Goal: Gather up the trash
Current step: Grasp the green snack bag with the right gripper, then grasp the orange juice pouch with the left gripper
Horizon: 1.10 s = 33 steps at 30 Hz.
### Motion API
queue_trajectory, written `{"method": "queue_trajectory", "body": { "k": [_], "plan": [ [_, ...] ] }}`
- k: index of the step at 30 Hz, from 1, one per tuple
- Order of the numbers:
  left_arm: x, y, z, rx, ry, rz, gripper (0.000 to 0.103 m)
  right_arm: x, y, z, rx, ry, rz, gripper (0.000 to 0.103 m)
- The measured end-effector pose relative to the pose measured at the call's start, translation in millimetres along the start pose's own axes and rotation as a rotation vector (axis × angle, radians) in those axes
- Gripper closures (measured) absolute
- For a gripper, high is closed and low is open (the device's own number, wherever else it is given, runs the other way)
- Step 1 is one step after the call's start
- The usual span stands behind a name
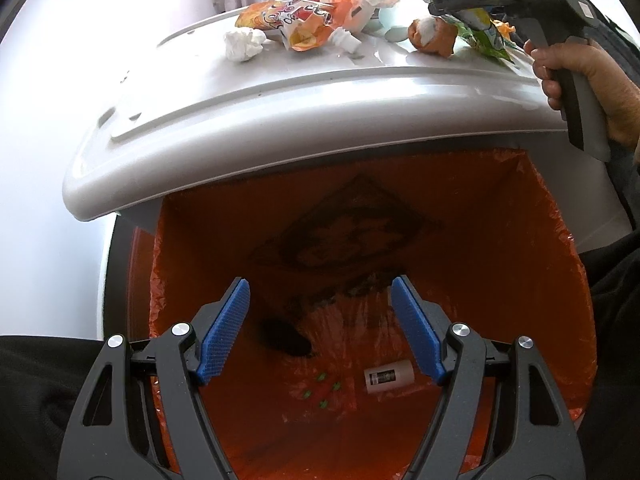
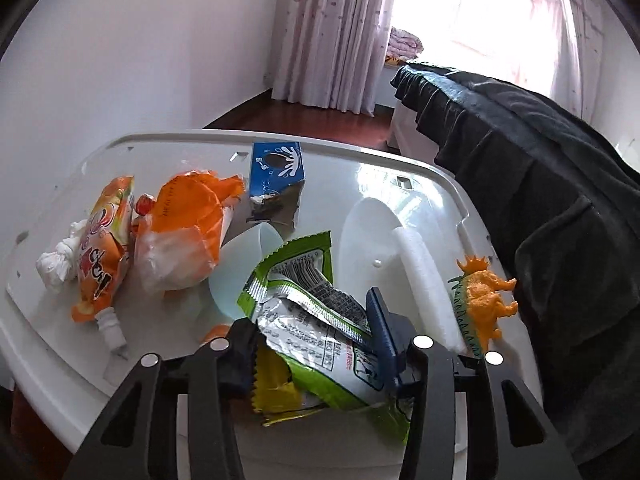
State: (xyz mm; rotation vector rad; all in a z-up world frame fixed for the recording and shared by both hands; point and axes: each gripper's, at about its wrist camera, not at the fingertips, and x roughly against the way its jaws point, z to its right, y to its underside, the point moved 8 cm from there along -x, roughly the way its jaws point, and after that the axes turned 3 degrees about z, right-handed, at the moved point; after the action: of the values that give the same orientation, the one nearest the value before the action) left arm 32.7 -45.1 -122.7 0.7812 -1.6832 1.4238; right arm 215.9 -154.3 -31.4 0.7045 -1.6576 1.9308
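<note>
In the right wrist view my right gripper [image 2: 310, 312] is shut on a crumpled green and silver snack wrapper [image 2: 304, 292], just above the white plastic lid [image 2: 360, 168] that serves as a tabletop. More trash lies on that lid: an orange drink pouch [image 2: 100, 248], an orange and white bag [image 2: 184, 232], a blue carton [image 2: 276, 172] and a white tissue wad [image 2: 56, 268]. My left gripper [image 1: 320, 284] hangs open and empty over the mouth of a bin with an orange liner [image 1: 480, 208]. A small white bottle [image 1: 388, 376] lies at the bin's bottom.
An orange toy dinosaur [image 2: 486, 292] and a white foam strip [image 2: 424, 280] sit at the lid's right edge. Dark cloth [image 2: 540, 180] is draped to the right. A hand [image 1: 576, 68] holds the right gripper's handle beyond the bin. White wall stands to the left.
</note>
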Motion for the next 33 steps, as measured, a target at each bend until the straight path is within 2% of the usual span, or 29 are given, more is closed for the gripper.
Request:
{"method": "queue_trajectory", "body": {
  "k": [2,4,11,17,20,23,25,28,33],
  "plan": [
    [1,0,-2,0.001,-0.009,0.008,0.031,4,-3,2,-0.010,0.004,0.021,0.068],
    [4,0,-3,0.004,-0.014,0.017,0.031,11,-4,7,-0.042,-0.006,0.037,0.071],
    [10,-4,-5,0.001,-0.038,0.033,0.031,34,-16,31,-0.196,-0.041,0.041,0.076],
    [23,-32,-15,0.024,-0.028,0.050,0.031,92,-36,37,-0.296,-0.097,0.075,0.077],
    [29,-62,-22,0.054,-0.004,0.068,0.031,119,-32,32,-0.312,-0.127,0.108,0.077],
    [32,-105,-25,0.083,0.030,0.095,0.031,125,-24,26,-0.305,-0.140,0.125,0.077],
    [29,-136,-28,0.117,0.085,0.087,0.031,120,-22,24,-0.295,-0.143,0.117,0.077],
    [12,-190,-37,0.246,0.214,0.064,0.031,113,-21,25,-0.301,-0.157,0.098,0.077],
    [-29,-245,-40,0.359,0.311,0.001,0.031,105,-23,32,-0.338,-0.161,0.083,0.077]
  ]
}}
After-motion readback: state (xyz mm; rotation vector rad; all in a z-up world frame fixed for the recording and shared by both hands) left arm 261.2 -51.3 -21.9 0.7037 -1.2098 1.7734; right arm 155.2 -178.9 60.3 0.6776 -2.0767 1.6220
